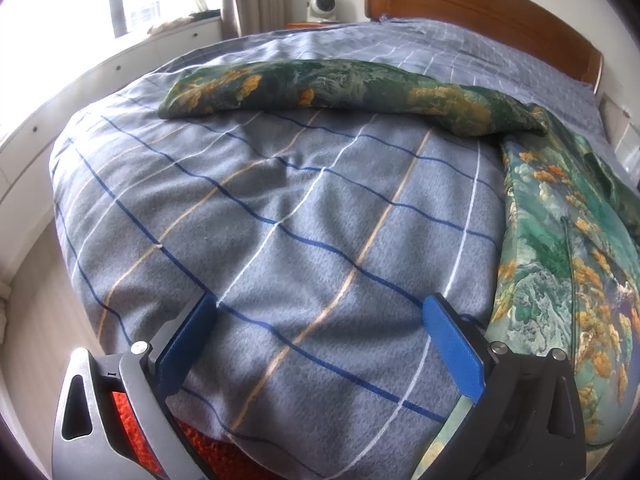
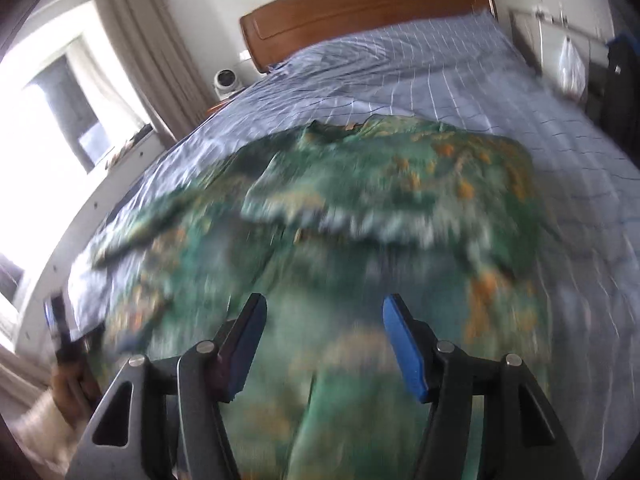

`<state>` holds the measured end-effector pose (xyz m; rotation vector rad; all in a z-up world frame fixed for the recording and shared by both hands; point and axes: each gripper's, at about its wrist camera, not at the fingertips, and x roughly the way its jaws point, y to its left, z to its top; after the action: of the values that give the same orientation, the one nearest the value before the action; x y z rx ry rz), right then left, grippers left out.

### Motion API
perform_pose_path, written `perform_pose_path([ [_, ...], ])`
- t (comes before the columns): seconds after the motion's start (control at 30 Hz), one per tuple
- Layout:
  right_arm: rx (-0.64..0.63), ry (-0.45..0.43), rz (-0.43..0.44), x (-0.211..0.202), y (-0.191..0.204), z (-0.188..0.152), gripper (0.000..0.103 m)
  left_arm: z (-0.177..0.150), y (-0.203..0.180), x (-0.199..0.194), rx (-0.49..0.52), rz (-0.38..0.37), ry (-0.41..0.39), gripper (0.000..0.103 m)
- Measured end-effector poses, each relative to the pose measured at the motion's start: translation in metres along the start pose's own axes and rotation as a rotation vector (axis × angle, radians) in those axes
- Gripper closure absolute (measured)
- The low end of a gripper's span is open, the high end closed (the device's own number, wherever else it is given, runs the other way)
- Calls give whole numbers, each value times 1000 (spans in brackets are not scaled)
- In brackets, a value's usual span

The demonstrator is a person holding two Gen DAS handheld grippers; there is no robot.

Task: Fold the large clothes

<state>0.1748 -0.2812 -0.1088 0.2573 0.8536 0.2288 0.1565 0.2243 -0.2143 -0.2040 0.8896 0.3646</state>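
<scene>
Blue pads of the left tool [image 1: 320, 312] sit spread wide apart right over the checked grey-blue bedspread [image 1: 280, 208], nothing between them. Just to its right lies the green floral garment [image 1: 560, 264], with one long sleeve [image 1: 320, 88] stretched out flat across the bed toward the window side (orange blossoms all over it). Over on the other camera, the right tool [image 2: 324, 312] also has its jaws apart and empty, hanging above the garment's body [image 2: 360, 208], which is spread over the middle of the bed. That view is pretty smeared. Wooden headboard [image 2: 360, 4] at the far end.
</scene>
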Motion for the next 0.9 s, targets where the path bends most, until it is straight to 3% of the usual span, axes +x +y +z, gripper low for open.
perform_pose_path([
  [0.1, -12, -25, -22, -22, 17, -44, 40, -2, -3, 2, 0, 20, 8, 0],
  [0.23, 37, -77, -17, -29, 34, -77, 40, -5, -3, 3, -5, 30, 10, 0],
  [0.47, 16, -58, -39, -11, 43, -93, 39, -6, 0, 3, -15, 15, 43, 0],
  [0.6, 14, -58, -44, -11, 43, -99, 38, 5, 3, -5, -9, -12, 101, 1],
  [0.73, 9, -75, -52, -17, 44, -102, 38, 52, 14, -33, 24, -112, 62, 1],
  [0.83, 5, -80, -51, -18, 45, -102, 38, 115, 38, -50, 31, -124, -5, 0],
  [0.9, -4, -83, -56, -17, 48, -102, 38, 163, 63, -38, 3, -155, 18, 0],
])
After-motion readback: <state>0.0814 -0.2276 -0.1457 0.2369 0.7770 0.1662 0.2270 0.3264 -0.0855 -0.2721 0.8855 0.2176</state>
